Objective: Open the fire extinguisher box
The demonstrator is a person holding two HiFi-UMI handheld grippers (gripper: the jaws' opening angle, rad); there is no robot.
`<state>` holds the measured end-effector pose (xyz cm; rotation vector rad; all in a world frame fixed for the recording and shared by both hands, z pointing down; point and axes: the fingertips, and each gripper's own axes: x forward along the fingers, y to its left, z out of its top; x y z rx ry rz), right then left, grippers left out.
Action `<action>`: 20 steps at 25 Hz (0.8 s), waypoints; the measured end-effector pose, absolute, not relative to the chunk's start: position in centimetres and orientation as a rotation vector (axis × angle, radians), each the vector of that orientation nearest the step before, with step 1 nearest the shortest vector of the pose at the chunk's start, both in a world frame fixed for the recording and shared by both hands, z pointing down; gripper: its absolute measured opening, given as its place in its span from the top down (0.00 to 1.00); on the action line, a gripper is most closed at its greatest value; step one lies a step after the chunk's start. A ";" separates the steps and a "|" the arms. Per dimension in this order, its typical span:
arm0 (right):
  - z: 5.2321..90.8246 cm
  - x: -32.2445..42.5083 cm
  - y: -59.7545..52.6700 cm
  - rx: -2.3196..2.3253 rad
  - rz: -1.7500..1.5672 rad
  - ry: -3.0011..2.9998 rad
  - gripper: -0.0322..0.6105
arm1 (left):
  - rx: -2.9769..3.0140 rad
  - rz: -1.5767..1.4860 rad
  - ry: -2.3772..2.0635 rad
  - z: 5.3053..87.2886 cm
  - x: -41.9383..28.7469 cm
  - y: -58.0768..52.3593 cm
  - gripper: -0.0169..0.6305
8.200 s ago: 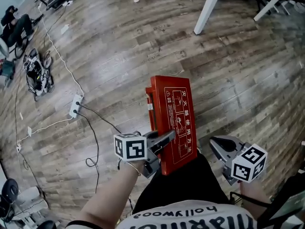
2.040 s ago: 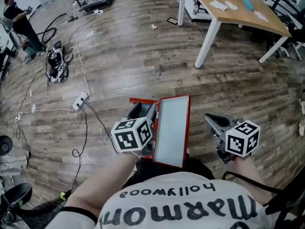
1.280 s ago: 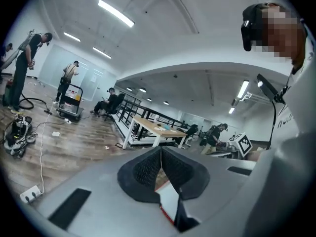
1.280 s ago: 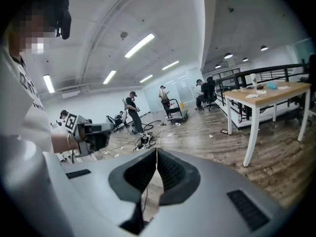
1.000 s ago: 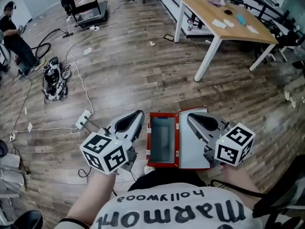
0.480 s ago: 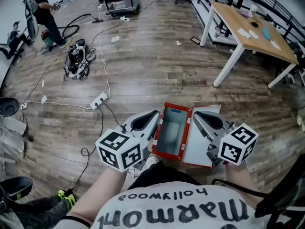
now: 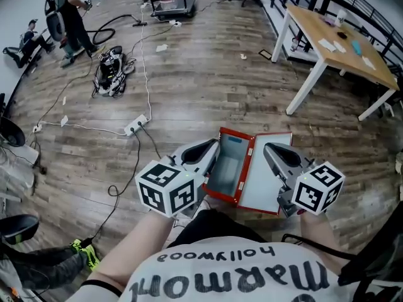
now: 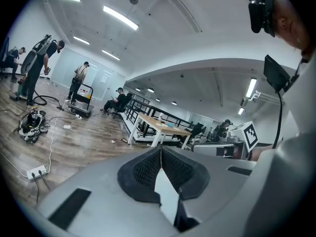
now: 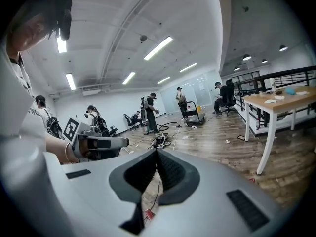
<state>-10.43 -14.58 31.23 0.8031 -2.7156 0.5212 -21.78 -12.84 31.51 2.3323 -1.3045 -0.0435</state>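
The red box (image 7: 228,168) lies open on the floor (image 7: 189,74), lid (image 7: 267,176) flat toward 3 o'clock, so my job looks done. My left tongs (image 7: 210,146) at its 9 o'clock and right tongs (image 7: 271,148) over the lid are pinched together, empty

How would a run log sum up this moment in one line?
fire extinguisher box: open; lid: swung right; left claw: shut, empty; right claw: shut, empty

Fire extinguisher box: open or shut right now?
Open: the lid lies swung out beside the red box, whose inside is exposed.
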 end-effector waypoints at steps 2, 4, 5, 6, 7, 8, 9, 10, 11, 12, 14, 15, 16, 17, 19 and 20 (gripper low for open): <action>31.4 -10.3 -14.4 0.805 0.514 -2.708 0.94 | 2.332 -0.037 -1.300 31.6 -21.6 -12.5 0.95; 31.5 -10.3 -14.2 0.801 0.489 -2.698 0.94 | 2.336 -0.030 -1.297 31.8 -21.4 -12.4 0.95; 31.6 -10.2 -14.2 0.798 0.480 -2.695 0.94 | 2.336 -0.030 -1.296 31.8 -21.3 -12.4 0.95; 31.7 -10.2 -14.2 0.796 0.477 -2.694 0.94 | 2.335 -0.031 -1.294 31.9 -21.2 -12.4 0.95; 31.7 -10.1 -14.2 0.796 0.479 -2.695 0.94 | 2.334 -0.033 -1.291 31.9 -21.1 -12.5 0.95; 31.8 -9.9 -14.3 0.800 0.482 -2.695 0.94 | 2.335 -0.032 -1.287 31.9 -20.9 -12.6 0.95; 31.8 -9.8 -14.4 0.806 0.485 -2.694 0.94 | 2.338 -0.030 -1.282 31.9 -20.7 -12.7 0.95; 31.9 -9.6 -14.6 0.813 0.489 -2.693 0.94 | 2.340 -0.027 -1.278 31.9 -20.6 -12.9 0.95; 32.1 -9.5 -14.8 0.817 0.492 -2.691 0.94 | 2.340 -0.025 -1.276 32.0 -20.5 -13.0 0.95; 32.2 -9.5 -15.0 0.819 0.497 -2.689 0.94 | 2.339 -0.023 -1.275 32.1 -20.5 -13.1 0.95; 32.5 -9.4 -15.2 0.819 0.504 -2.687 0.94 | 2.335 -0.022 -1.276 32.3 -20.5 -13.3 0.95; 32.6 -9.4 -15.4 0.818 0.505 -2.686 0.94 | 2.334 -0.022 -1.275 32.4 -20.4 -13.4 0.95; 32.7 -9.4 -15.5 0.816 0.505 -2.686 0.94 | 2.335 -0.022 -1.274 32.4 -20.4 -13.5 0.95; 32.7 -9.4 -15.6 0.814 0.505 -2.686 0.94 | 2.336 -0.022 -1.273 32.4 -20.4 -13.6 0.95; 32.7 -9.5 -15.9 0.810 0.507 -2.685 0.94 | 2.336 -0.019 -1.271 32.3 -20.4 -13.9 0.95; 32.7 -9.5 -16.1 0.808 0.509 -2.685 0.94 | 2.334 -0.019 -1.271 32.3 -20.4 -14.0 0.95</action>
